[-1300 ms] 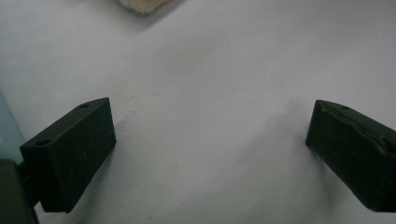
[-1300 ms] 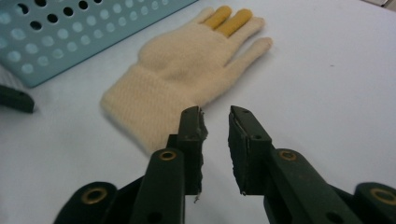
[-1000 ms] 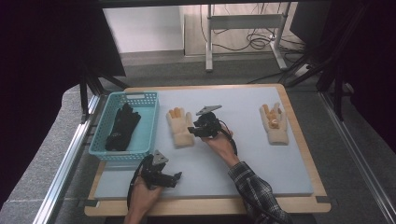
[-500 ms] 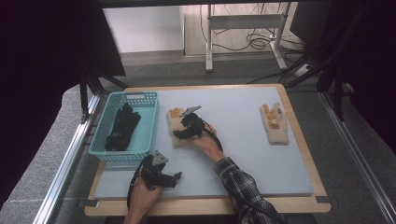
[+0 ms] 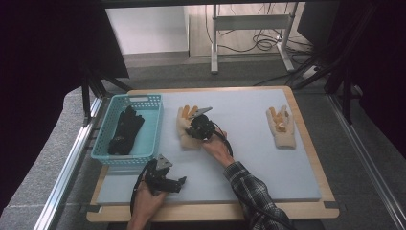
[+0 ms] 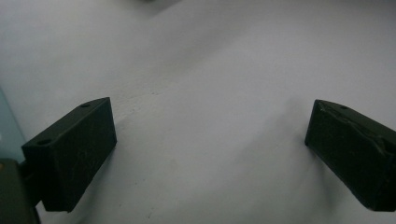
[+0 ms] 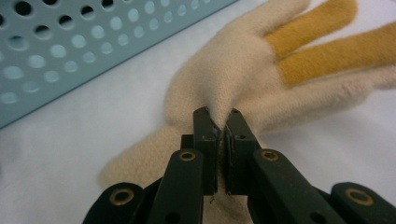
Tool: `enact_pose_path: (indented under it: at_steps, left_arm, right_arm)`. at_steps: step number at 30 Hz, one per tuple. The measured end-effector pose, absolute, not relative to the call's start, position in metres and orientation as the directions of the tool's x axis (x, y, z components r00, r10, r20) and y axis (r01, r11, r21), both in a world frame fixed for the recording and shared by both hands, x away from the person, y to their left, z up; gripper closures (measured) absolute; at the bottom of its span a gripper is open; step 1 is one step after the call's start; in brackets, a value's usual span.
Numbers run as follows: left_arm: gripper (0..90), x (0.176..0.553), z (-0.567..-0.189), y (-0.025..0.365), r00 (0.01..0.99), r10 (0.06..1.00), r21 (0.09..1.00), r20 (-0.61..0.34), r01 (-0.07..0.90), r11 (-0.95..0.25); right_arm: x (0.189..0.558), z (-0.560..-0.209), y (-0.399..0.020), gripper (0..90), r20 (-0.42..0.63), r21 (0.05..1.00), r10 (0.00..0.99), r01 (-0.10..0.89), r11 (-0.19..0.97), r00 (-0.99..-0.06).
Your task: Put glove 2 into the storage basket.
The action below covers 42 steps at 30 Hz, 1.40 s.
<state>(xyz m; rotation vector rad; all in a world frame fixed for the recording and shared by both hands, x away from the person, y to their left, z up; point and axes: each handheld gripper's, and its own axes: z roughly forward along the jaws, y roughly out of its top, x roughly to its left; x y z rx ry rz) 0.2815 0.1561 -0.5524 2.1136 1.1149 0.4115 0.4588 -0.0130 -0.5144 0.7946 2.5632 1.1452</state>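
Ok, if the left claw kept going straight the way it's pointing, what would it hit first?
Probably nothing soon: the left claw sits open, aimed level across the bare table. Both cream gloves lie farther back, out of its line, though depth is hard to judge.

Basket (image 5: pixel 143 143) left – one glove (image 5: pixel 187 128) beside it, another (image 5: pixel 281 128) far right.

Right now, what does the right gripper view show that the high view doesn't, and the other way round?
Right gripper view: the right gripper has its jaws pinched shut on a fold of the cream glove, just below its orange fingers.
High view: a second cream glove at the table's right, black gloves inside the basket, and the left gripper near the front edge.
Both: the pinched glove beside the blue basket.
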Motion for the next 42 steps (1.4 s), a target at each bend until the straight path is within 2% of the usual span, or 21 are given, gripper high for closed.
enact_pose_path:
  at_steps: [6,16,27,28,31,34,38,42]
  left_arm:
    - [2.4,0.281,-0.552,0.156,0.579,0.815,0.709,-0.041,0.591,-0.384]
    - [2.4,0.281,-0.553,0.156,0.577,0.816,0.711,-0.042,0.591,-0.381]
    - [2.5,0.281,-0.553,0.156,0.574,0.818,0.712,-0.041,0.591,-0.38]
    - [2.5,0.281,-0.553,0.156,0.57,0.82,0.714,-0.045,0.593,-0.373]
    - [2.5,0.28,-0.553,0.156,0.569,0.821,0.715,-0.046,0.593,-0.371]
    - [2.6,0.28,-0.553,0.156,0.568,0.822,0.715,-0.046,0.594,-0.37]
    - [2.6,0.28,-0.553,0.156,0.567,0.823,0.715,-0.047,0.594,-0.369]
    - [2.7,0.28,-0.553,0.156,0.566,0.823,0.716,-0.048,0.594,-0.367]
  right_arm:
    - [0.443,-0.491,-0.034,84.5,-0.006,0.759,0.566,0.364,0.539,-0.824]
    - [0.403,-0.464,-0.093,84.1,0.012,0.775,0.579,0.374,0.509,-0.815]
    - [0.343,-0.484,-0.151,82.7,0.042,0.755,0.631,0.438,0.488,-0.775]
    - [0.34,-0.489,-0.153,81.4,0.047,0.751,0.632,0.444,0.488,-0.773]
    - [0.334,-0.504,-0.156,67.6,0.069,0.73,0.633,0.471,0.495,-0.771]
    - [0.331,-0.504,-0.161,53.5,0.077,0.752,0.639,0.466,0.467,-0.765]
    - [0.333,-0.495,-0.174,52.6,0.057,0.771,0.659,0.453,0.448,-0.75]
    - [0.337,-0.497,-0.187,59.3,0.06,0.766,0.678,0.469,0.439,-0.732]
